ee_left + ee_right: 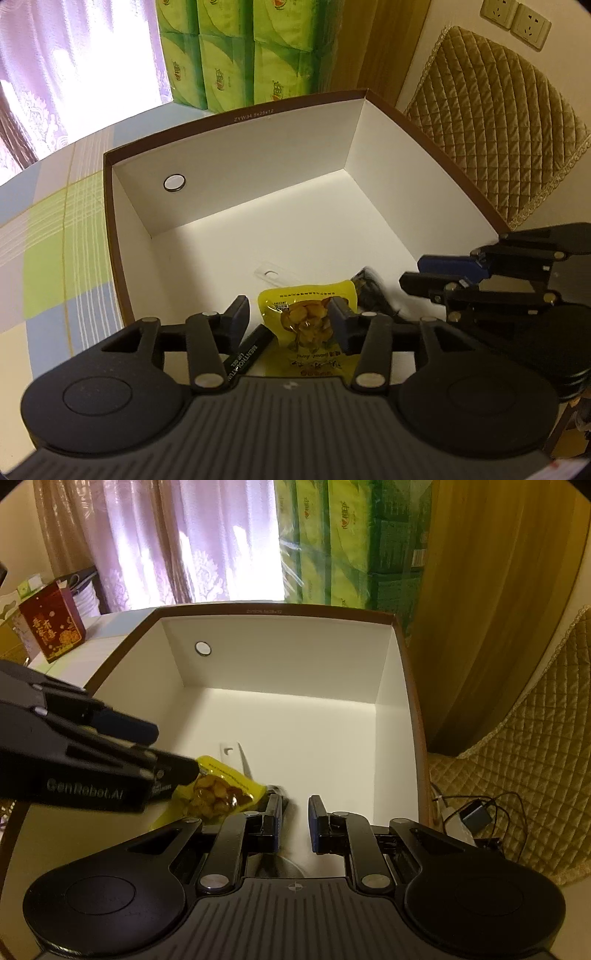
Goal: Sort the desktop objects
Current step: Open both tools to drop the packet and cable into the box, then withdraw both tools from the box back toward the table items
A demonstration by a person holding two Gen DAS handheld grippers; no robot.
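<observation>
Both grippers are held over the near end of a white-lined cardboard box [236,155] with a brown rim. The left gripper [288,317] is seen with its jaws apart; the yellow snack pouch [306,314] lies between them on the box floor, and it is not pressed by the pads. A black lip balm tube [249,352] is seen just beside the pouch, partly under the left finger. A clear plastic tab [271,275] and a dark bundle, perhaps a cable [369,291], are lying a little farther in.

The right gripper [295,823] has only a narrow gap between its pads, and nothing is seen clamped in it; something dark and round is partly hidden below it and cannot be identified.

The sorting is judged to be well advanced. Several risks are seen. The pouch could be caught on a finger and dragged when the left gripper is lifted. The two grippers are near each other, so a collision is possible. The box wall could also be struck on the way out.
</observation>
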